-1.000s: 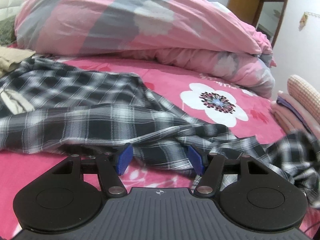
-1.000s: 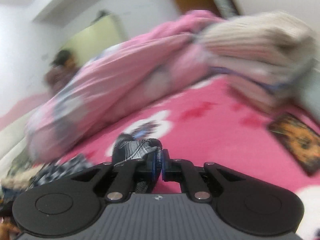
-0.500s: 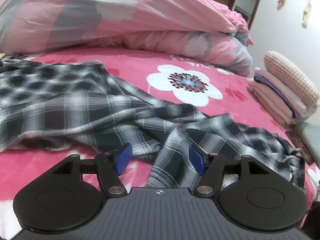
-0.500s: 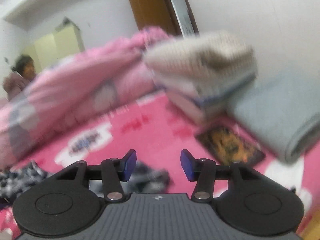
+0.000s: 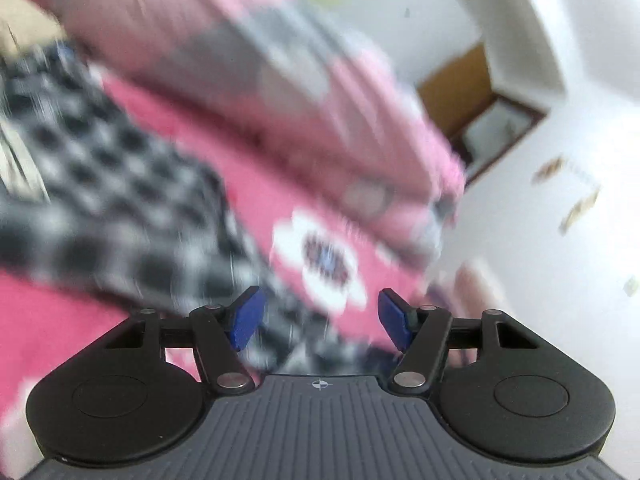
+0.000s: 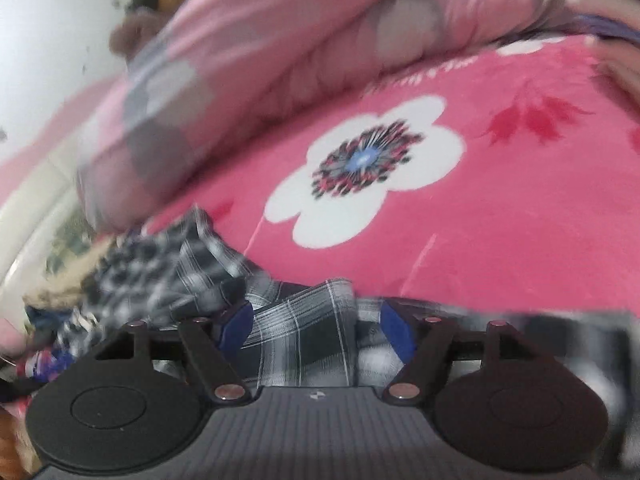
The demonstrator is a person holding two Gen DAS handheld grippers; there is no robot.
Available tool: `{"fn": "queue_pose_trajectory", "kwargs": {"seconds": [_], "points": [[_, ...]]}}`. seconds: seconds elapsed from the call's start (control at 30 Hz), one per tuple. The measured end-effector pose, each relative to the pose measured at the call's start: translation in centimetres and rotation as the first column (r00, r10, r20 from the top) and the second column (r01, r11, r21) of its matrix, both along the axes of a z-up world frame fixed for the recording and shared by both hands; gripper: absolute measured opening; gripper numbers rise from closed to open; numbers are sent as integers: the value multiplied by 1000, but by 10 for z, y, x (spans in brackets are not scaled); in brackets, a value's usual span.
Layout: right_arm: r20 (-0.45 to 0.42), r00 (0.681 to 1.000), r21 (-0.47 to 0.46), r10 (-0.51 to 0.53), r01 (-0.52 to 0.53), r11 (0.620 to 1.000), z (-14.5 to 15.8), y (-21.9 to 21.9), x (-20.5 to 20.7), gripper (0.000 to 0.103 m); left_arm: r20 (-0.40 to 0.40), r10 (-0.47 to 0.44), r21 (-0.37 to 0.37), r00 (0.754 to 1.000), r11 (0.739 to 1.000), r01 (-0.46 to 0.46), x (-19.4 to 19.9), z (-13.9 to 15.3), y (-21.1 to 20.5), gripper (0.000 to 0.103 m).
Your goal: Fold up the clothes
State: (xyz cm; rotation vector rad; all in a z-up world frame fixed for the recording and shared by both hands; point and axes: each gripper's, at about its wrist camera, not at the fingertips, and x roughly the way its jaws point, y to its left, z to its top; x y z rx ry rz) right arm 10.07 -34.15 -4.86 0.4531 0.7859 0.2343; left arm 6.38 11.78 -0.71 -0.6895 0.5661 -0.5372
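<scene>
Right claw (image 6: 316,334): my two blue-padded fingers stand apart, with a raised fold of the plaid shirt (image 6: 304,344) lying between them; the pads (image 6: 396,334) are not pressed onto the cloth. This claw sits low, close over the bed (image 6: 500,232), pointing along the sheet toward the quilt (image 6: 280,60).

Left claw (image 5: 320,320): my fingers stand wide apart and grip nothing. This view is rolled to one side and heavily motion-blurred, so fine detail cannot be read. The claw is held above the bed (image 5: 52,320), with the plaid shirt (image 5: 120,216) ahead and to the left of it.

Task item: one shirt, black, grey and white check, thin woven cloth. It lies crumpled on the bed, not flat, with several loose folds. In the right wrist view it runs from under the claw off to the left, where it bunches into a heap.

Surroundings, counted:
- One pink sheet carrying one large white flower print (image 6: 364,172) with a dark, blue-centred middle, plus red leaf prints.
- One pink and grey quilt, piled along the far side of the bed.
- One brown-framed doorway (image 5: 480,108) in a white wall, left wrist view only.
- One person (image 6: 152,12), blurred, beyond the quilt in the right wrist view.
</scene>
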Motion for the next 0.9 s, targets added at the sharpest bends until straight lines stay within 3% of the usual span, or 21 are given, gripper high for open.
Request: {"fn": "queue_pose_trajectory", "kwargs": {"seconds": [0.1,0.13,0.17,0.27,0.33,0.4,0.5,0.6,0.7,0.73,0.77,0.8,0.83,0.9], "points": [[-4,997,-4,79,-79,997,-7,17,4,38,20,88,65,996,994,-89,-5,2,10,66],[6,996,-10,94,-94,996,-5,23,0,22,15,110,83,994,990,-110,-6,0,12,66],[24,994,-9,106,-106,994,-2,27,-5,14,-6,119,89,993,989,-118,-7,-5,12,65],[124,979,-26,164,-162,986,17,46,-27,10,-50,128,93,990,988,-123,-6,-16,12,65],[194,942,-53,274,-268,962,31,66,-48,9,-54,132,93,990,988,-127,-6,-18,13,65],[236,877,-102,418,-405,909,41,91,-73,9,-40,136,98,990,986,-131,-6,-16,11,65],[253,722,-166,643,-623,765,45,127,-119,4,-5,135,105,991,986,-133,-10,-9,9,65],[220,592,-158,776,-763,627,42,150,-155,4,10,128,110,992,986,-128,-12,-7,6,65],[188,437,-143,880,-874,465,39,174,-191,4,6,113,117,994,987,-113,-10,-7,-1,65],[179,413,-154,893,-885,440,39,178,-199,4,13,110,128,994,986,-111,-10,-7,-4,65],[169,414,-189,894,-877,442,40,179,-203,4,20,106,138,994,985,-108,-10,-7,-7,65],[162,442,-221,882,-855,469,42,178,-201,5,24,102,144,995,984,-104,-11,-7,-9,65],[162,491,-232,856,-824,517,43,172,-193,7,23,95,142,995,985,-97,-11,-8,-11,65],[189,635,-216,749,-717,663,48,152,-166,26,18,80,138,997,987,-82,-11,-10,-13,65]]}}
